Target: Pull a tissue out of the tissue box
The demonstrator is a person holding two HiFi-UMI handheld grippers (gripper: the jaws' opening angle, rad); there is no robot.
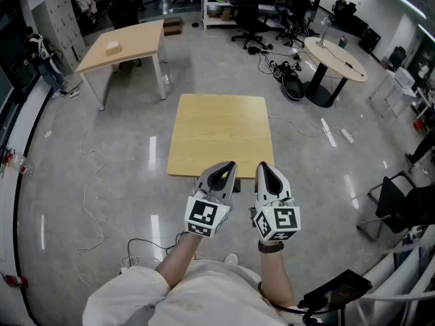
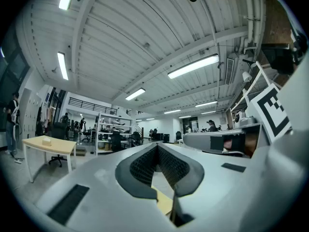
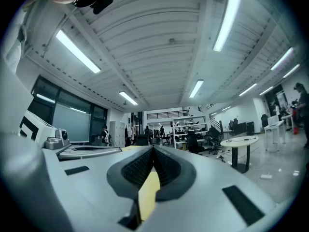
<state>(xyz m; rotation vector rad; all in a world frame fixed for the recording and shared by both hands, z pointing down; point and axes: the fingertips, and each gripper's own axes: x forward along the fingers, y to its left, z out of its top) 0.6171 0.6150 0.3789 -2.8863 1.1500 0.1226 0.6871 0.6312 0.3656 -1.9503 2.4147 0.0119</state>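
Observation:
No tissue box stands on the small wooden table (image 1: 221, 124) in front of me; its top is bare. A small pale box (image 1: 112, 46) sits on the far-left desk (image 1: 136, 39); I cannot tell what it is. That box (image 2: 47, 140) also shows at the left of the left gripper view. My left gripper (image 1: 228, 167) and right gripper (image 1: 264, 167) hover side by side over the table's near edge, pointing level. The left gripper's (image 2: 157, 147) jaws meet at the tip with nothing between them. My right gripper (image 3: 153, 149) is likewise shut and empty.
A round table (image 1: 336, 58) stands at the back right, with office chairs (image 1: 248, 19) and floor cables (image 1: 279, 70) behind it. A black chair (image 1: 397, 199) is at the right, close to me. A person (image 1: 41, 56) stands at the far left.

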